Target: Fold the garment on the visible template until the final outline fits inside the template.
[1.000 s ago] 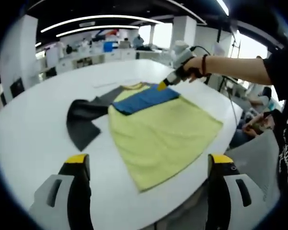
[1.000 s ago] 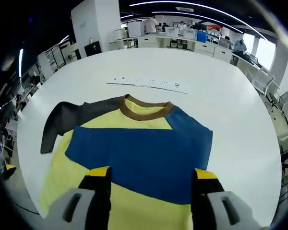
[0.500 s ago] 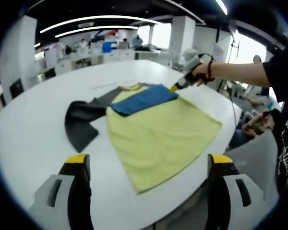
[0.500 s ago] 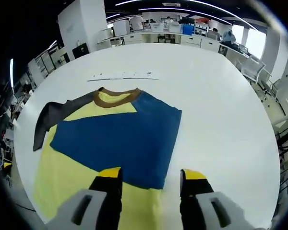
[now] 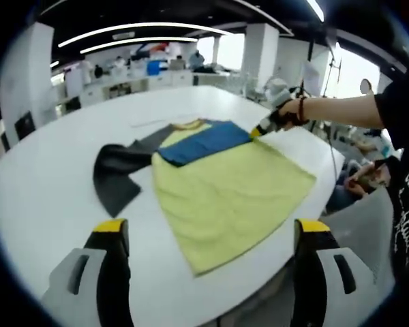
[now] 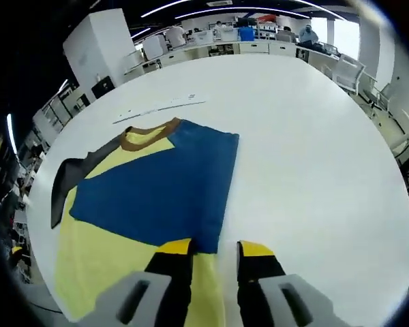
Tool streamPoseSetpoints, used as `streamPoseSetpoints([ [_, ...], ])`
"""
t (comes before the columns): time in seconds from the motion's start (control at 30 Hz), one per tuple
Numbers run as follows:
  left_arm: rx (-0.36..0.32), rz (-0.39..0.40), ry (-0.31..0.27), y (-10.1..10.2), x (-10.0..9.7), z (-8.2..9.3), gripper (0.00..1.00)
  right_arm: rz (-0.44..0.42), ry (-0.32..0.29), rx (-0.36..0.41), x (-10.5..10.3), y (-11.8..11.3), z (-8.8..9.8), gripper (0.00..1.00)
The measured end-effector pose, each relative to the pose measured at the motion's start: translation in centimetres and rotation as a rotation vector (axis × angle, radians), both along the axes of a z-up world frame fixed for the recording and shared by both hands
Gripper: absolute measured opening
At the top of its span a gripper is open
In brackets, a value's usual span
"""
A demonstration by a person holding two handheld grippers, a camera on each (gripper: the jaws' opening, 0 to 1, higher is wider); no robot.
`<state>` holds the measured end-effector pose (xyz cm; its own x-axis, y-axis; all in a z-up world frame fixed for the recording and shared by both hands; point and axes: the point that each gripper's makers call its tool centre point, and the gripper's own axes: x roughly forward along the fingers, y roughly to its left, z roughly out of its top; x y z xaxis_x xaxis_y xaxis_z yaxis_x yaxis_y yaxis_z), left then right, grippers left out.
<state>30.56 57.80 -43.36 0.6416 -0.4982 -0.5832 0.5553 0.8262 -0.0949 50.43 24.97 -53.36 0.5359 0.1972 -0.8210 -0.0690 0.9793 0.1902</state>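
A yellow shirt lies flat on the white table. Its blue sleeve is folded across the chest, and a dark grey sleeve spreads out to the left. My left gripper hangs wide open over the near hem, touching nothing. My right gripper, held by a person's hand, is at the blue sleeve's far corner. In the right gripper view the blue sleeve lies below the brown collar. There the right gripper has its jaws drawn close, a narrow gap left over the sleeve's corner.
A thin white strip lies on the table beyond the collar. The person's arm reaches in from the right. The table's curved near edge runs below the hem. Desks and chairs stand beyond the table.
My right gripper has slid along the blue sleeve to its corner near the table's bare side, and its jaws have narrowed steadily. The left gripper has stayed still and open.
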Motion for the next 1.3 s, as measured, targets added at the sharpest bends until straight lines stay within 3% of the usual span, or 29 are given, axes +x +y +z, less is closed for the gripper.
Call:
streamPoseSetpoints([
  [0.17,0.002,0.007,-0.002,0.1,0.0,0.1,0.96,0.026,-0.003,0.010,-0.2,0.9,-0.5,0.07],
  [0.3,0.005,0.010,-0.001,0.2,0.0,0.0,0.96,0.057,-0.016,-0.024,-0.3,1.5,-0.7,0.05],
  [0.63,0.009,0.009,-0.003,0.3,0.0,0.2,0.96,0.116,0.005,-0.022,-1.0,1.9,-0.5,0.01],
  [1.3,0.019,0.002,0.016,0.3,0.4,-0.3,0.96,0.218,0.040,-0.122,-0.8,-2.6,0.0,0.01],
])
